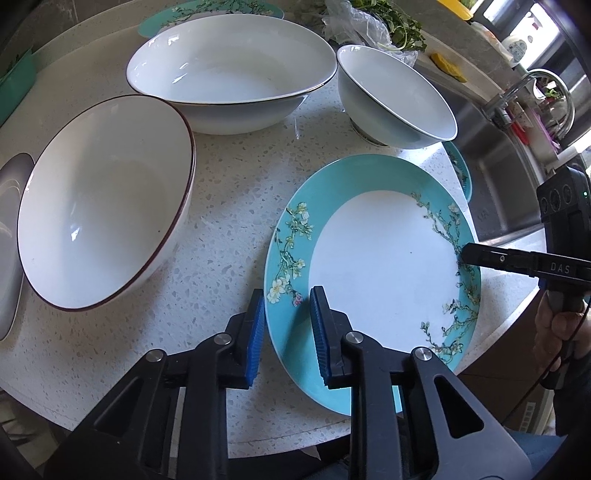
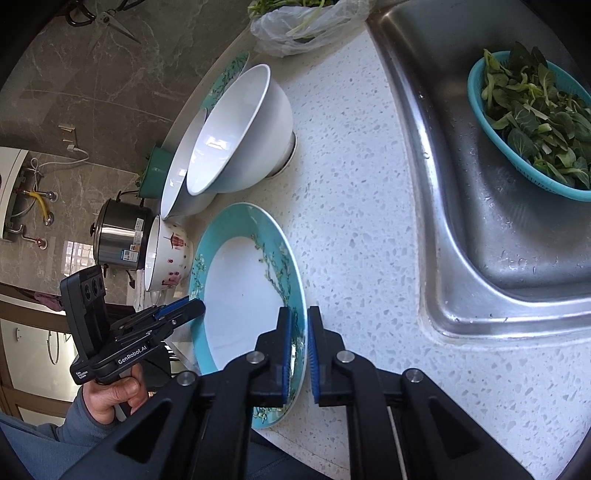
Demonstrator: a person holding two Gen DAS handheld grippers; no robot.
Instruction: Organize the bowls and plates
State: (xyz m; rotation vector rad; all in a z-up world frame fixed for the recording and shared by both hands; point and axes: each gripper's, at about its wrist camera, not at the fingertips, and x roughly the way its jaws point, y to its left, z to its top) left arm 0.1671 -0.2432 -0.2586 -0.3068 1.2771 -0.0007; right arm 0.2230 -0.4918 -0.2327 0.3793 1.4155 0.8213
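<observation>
Left gripper: my left gripper (image 1: 287,306) straddles the near rim of the teal plate (image 1: 376,266), one blue pad outside the edge and one over the plate's face; I see a gap between pads and rim, so the fingers stand apart and are not clamped

Right gripper: my right gripper (image 2: 298,332) has the opposite rim of the same teal plate (image 2: 243,288) between its blue pads; the jaws are narrow, and whether the pads actually press the rim I cannot tell

Teal plate: lies on the speckled counter (image 1: 229,192), straight ahead of the left fingers; in the right view it runs ahead and to the left of my fingers, its floral band passing between them

Brown-rimmed bowl: white bowl with a dark rim (image 1: 107,203), left of the left fingers, apart from the plate; a grey-edged plate (image 1: 11,236) shows beside it at the frame edge

Large white bowl: large white bowl (image 1: 232,74), beyond the left fingers, past the brown-rimmed one

Small white bowl: small white bowl (image 1: 395,96), ahead and right of the left fingers, just beyond the plate's far rim; in the right view small white bowl (image 2: 240,129) sits ahead and left of the fingers

Second teal plate: second teal plate (image 1: 207,14), at the far edge behind the large bowl

Sink: steel sink (image 2: 480,221), to the right of the right fingers, with a teal colander of greens (image 2: 532,125) in it
</observation>
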